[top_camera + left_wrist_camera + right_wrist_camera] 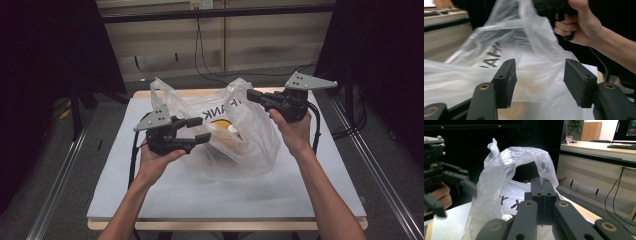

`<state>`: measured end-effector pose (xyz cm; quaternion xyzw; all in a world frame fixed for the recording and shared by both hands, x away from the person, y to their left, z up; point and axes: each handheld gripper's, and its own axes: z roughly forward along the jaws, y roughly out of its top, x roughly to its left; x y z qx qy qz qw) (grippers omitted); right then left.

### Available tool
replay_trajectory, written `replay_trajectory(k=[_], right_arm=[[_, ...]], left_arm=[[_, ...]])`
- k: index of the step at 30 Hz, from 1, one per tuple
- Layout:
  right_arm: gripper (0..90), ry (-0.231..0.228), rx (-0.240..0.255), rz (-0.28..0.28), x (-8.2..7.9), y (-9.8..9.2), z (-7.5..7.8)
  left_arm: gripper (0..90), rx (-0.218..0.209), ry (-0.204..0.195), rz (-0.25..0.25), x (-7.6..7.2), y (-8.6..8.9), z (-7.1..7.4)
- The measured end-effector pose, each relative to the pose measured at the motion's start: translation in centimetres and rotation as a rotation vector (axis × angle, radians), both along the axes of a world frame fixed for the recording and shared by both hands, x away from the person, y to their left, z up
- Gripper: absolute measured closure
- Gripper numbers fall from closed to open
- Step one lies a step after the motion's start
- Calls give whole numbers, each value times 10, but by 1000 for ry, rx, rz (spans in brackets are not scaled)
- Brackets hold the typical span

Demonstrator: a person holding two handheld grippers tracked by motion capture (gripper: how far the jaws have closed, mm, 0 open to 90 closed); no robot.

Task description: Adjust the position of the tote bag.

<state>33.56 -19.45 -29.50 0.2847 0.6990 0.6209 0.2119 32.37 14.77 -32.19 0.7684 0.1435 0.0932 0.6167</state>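
The clear plastic bag (pixel 235 135) sits mid-surface (pixel 300 190), and handling its handles looks like the step in hand. The right claw (pixel 252 95) is pressed together at a handle, though whether it pinches the film is unclear; the left claw (pixel 197 131) stands spread beside the bag, gripping nothing. Next, the left likely needs to close on the near handle (pixel 160 92).

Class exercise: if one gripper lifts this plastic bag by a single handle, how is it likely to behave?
The bag is thin, crinkled film, so it will probably flop and stretch rather than hold its shape. The contents sitting low inside would likely make it sag and swing. The glossy film may slip between the right gripper pads unless pinched firmly.
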Motion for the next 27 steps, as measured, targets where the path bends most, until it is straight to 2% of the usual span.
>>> replay_trajectory(k=[6,8,15,18,20,22,23,25,27], right_arm=[[900,-11,14,-5,-5,-6,2],[900,-12,19,-3,-5,-8,1],[900,-11,23,-20,-6,-17,0],[900,-11,25,-24,-7,-20,1],[900,-13,24,-26,-8,-22,1],[900,-14,26,-25,-8,-22,2],[900,-17,24,-23,-8,-23,2],[900,-16,23,-22,-9,-23,2],[900,-17,17,-19,-9,-22,2]], left_arm=[[307,-37,-11,66,7,32,12],[293,-72,-20,109,9,43,14],[259,-77,-51,245,14,77,21],[242,-75,-51,295,17,86,19],[225,-82,-29,321,22,91,15],[188,-63,-5,346,27,91,10],[151,-64,7,339,29,91,9],[153,-69,32,317,34,87,2],[144,-46,50,313,39,81,-3]])
